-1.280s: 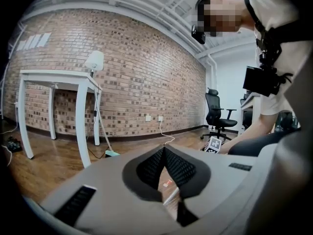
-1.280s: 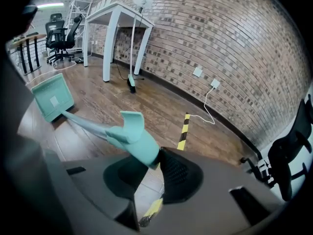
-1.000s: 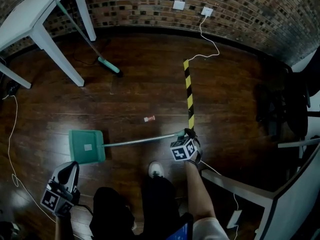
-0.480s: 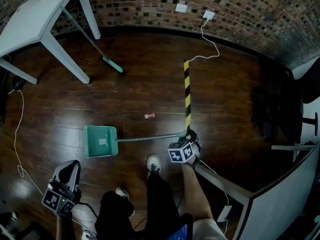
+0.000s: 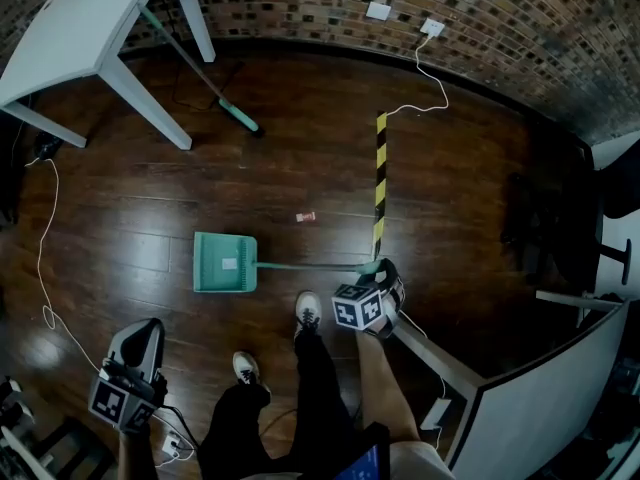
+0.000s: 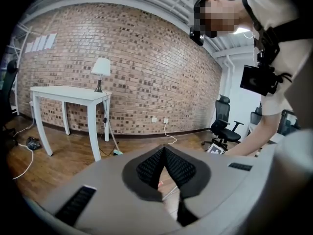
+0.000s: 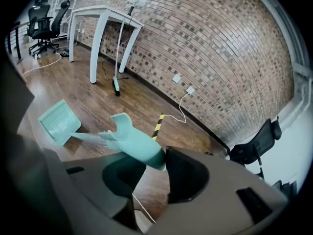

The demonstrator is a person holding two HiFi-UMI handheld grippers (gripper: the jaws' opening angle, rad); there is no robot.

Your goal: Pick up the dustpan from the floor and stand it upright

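1. Head view: the dustpan (image 5: 225, 263) is to the left of the black-and-yellow strip (image 5: 380, 168) on the floor. Its thin handle reaches the near end of that strip, where my right gripper (image 5: 373, 268) has the handle's end. I judge the step is to raise this end until the handle stands upright over the pan. To do it well, I would keep the pan's back edge on the floor as a pivot and swing the handle end up in an arc toward the pan. I would not loosen the grip before the pan sits steady. The long axis runs from the strip's near end toward the left, and the pan's mouth points away from the strip. My left gripper (image 5: 148, 336) hangs well to the left of the strip and touches nothing.
2. Left gripper view: the jaws are together, tip against tip, with nothing between them.
3. Right gripper view: the teal handle grip (image 7: 137, 146) sits between the jaws and presses the right pad, while the jaws are opening a little. The handle slopes down to the pan, left of the strip. I cannot tell whether the pan touches the floor.
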